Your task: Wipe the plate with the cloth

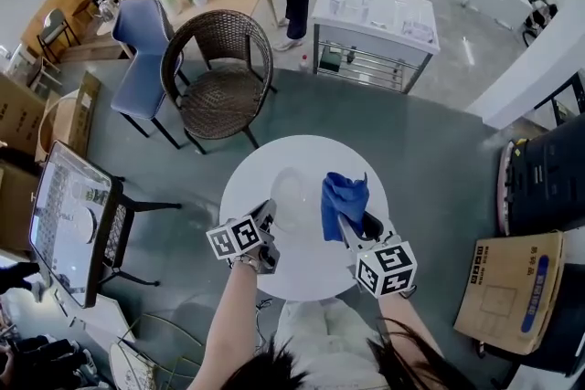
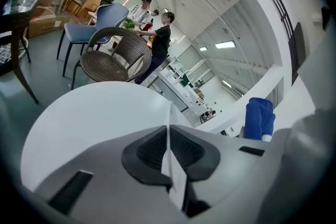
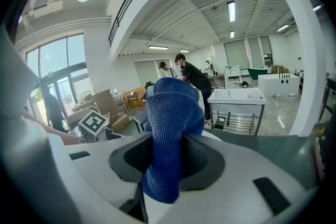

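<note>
Blue terry cloth (image 3: 170, 128), fuzzy and bunched into a thick wad, is clamped tight in the right tongs (image 1: 348, 230). Most of it sticks up past the pads and a short end hangs below. The left tongs (image 2: 169, 152) are pinched down on the rim of the plate (image 1: 291, 189). It's plain white and thin, just a sliver edge-on from the left gripper view. Both are over the round white bench (image 1: 245, 187), with the cloth just beside the plate. Can't tell if they touch.

Blue cloth (image 1: 344, 196); white plate (image 1: 296, 189); white table (image 1: 245, 185); dark brown wicker chair (image 1: 219, 82).
</note>
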`<state>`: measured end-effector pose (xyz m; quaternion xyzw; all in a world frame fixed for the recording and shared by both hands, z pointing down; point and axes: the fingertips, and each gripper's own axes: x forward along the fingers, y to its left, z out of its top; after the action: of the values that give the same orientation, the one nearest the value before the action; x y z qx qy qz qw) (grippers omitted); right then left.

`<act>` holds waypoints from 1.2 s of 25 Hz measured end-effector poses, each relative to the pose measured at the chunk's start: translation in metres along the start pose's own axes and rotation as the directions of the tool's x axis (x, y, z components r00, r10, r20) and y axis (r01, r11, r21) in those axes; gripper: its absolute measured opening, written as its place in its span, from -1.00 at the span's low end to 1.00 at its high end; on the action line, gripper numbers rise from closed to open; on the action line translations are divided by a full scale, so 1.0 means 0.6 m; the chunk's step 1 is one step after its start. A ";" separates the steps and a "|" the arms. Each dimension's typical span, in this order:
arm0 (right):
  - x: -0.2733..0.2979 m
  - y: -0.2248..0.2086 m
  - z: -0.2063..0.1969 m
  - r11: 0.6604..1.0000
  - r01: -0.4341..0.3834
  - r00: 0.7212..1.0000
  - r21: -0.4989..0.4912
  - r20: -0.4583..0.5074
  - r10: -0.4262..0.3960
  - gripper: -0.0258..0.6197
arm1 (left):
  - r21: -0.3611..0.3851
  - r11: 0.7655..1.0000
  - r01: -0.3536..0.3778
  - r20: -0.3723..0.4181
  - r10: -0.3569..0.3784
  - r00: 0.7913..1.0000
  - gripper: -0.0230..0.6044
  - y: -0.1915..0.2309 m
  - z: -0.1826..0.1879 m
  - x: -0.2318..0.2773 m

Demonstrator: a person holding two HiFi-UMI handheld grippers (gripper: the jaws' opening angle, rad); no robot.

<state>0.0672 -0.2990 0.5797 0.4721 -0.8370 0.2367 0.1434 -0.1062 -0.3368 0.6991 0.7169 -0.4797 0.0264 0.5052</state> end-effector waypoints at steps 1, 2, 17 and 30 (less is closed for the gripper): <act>-0.005 0.001 0.006 1.000 -0.002 1.000 -0.005 0.006 0.002 -0.51 | -0.006 1.000 0.014 0.019 -0.014 1.000 -0.85 -0.010 0.006 -0.006; -0.010 0.002 0.012 1.000 -0.003 1.000 -0.009 0.012 0.003 -0.51 | -0.011 1.000 0.028 0.038 -0.028 0.999 -0.85 -0.021 0.012 -0.012; -0.108 0.019 0.129 0.999 -0.002 0.986 -0.054 0.169 0.011 -0.51 | 0.048 0.972 0.230 0.224 -0.235 0.946 -0.85 -0.208 0.077 -0.126; -0.148 0.118 0.255 0.975 -0.099 0.933 -0.201 0.320 0.161 -0.51 | 0.300 0.914 0.272 0.274 -0.356 0.893 -0.85 -0.359 0.116 -0.208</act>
<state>0.0494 -0.2847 0.3905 0.4336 -0.8967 0.0850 0.0255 -0.0509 -0.3003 0.4494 0.8384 -0.4254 -0.1129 0.3215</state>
